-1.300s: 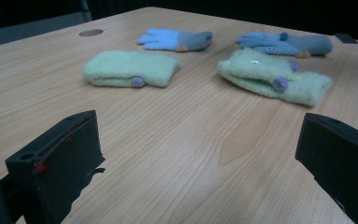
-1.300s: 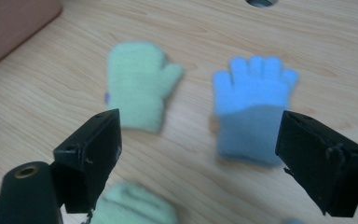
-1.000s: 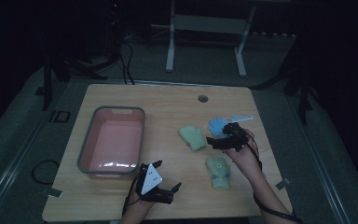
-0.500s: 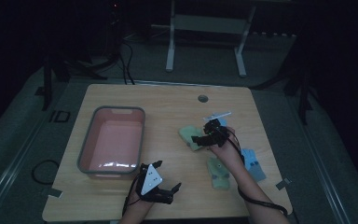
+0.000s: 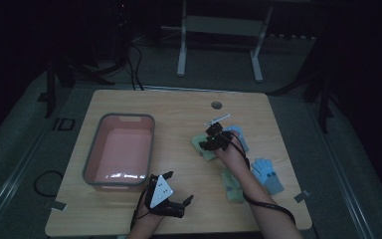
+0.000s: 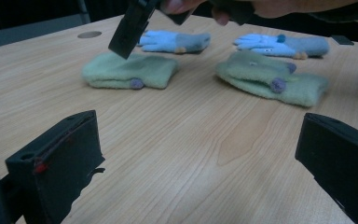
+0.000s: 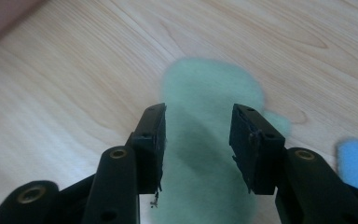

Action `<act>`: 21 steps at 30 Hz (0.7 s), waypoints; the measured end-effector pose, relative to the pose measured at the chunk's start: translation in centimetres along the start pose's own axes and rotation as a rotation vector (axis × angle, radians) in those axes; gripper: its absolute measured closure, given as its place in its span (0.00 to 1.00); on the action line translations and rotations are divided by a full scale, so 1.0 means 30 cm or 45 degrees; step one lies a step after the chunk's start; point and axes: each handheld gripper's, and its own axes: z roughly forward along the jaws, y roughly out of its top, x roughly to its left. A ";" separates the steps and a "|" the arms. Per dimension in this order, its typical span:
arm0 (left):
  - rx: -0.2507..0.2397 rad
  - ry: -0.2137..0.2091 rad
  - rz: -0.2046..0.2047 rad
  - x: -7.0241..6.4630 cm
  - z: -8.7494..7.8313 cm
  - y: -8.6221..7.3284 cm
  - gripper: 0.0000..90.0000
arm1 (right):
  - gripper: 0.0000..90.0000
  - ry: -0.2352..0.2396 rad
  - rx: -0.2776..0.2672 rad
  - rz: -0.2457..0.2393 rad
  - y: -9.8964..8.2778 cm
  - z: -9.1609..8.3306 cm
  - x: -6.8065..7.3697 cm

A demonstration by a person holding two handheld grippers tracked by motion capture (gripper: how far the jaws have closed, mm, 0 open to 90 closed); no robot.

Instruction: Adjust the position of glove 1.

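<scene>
My right gripper point(image 5: 205, 144) hangs over a pale green mitten point(image 5: 197, 141) near the table's middle. In the right gripper view its jaws point(image 7: 198, 112) stand apart above the green mitten point(image 7: 209, 149), which lies under the gap; they have just been closing and no pad presses the fabric. A second green mitten point(image 5: 231, 184) lies beside the right forearm. One blue glove point(image 5: 238, 133) lies behind the hand, another blue glove point(image 5: 267, 175) to the right. My left gripper point(image 5: 178, 187) rests at the front edge, open wide and empty point(image 6: 196, 154), facing the mittens point(image 6: 130, 72).
A pink tub point(image 5: 119, 149) with a grey rim stands at the table's left, empty inside. A round cable hole point(image 5: 217, 105) sits at the far edge. Bare wood lies between the tub and the mittens. A metal stand point(image 5: 219, 30) is behind the table.
My right gripper has moved left and down from the far blue glove to the green mitten, its jaws narrower. The forearm shifted and uncovered the right blue glove. The left gripper stayed put.
</scene>
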 end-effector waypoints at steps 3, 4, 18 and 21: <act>0.000 -0.004 -0.002 0.001 0.000 0.000 0.00 | 0.65 -0.011 0.075 0.015 0.001 0.033 -0.013; -0.006 -0.017 -0.007 0.001 0.000 0.000 0.00 | 0.66 -0.018 0.089 0.023 0.000 0.043 -0.019; -0.006 -0.022 -0.012 -0.001 0.000 0.000 0.00 | 0.73 0.013 0.171 -0.006 0.013 0.072 -0.025; -0.007 -0.020 -0.017 0.000 0.000 0.000 0.00 | 0.80 0.003 0.176 -0.051 0.015 0.074 -0.019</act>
